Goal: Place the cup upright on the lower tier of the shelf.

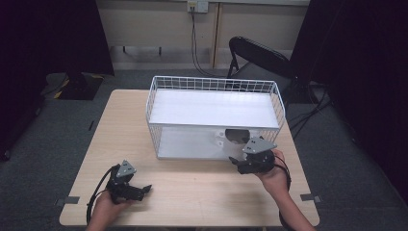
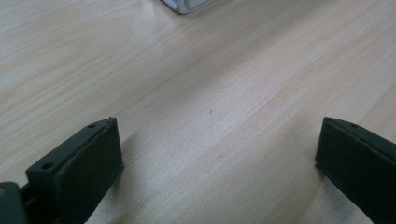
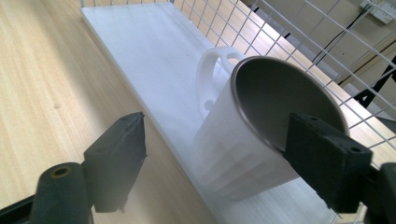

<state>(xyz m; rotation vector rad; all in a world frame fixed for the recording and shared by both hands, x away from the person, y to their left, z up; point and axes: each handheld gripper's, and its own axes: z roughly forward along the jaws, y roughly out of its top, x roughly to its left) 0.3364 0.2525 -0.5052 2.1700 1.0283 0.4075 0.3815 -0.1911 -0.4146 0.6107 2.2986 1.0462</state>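
A white mug with a steel inside stands on the lower shelf of a white wire rack, near its right end, handle turned away from me. My right gripper sits just in front of the rack. In the right gripper view its jaws stand open either side of the mug: one is well clear, the other overlaps the rim. My left gripper rests low over the table's front left corner, open, with bare wood between its jaws.
The rack takes up the far middle of the light wooden table, and its near corner shows in the left gripper view. A black folding chair and hanging cables stand behind the table. Dark curtains flank both sides.
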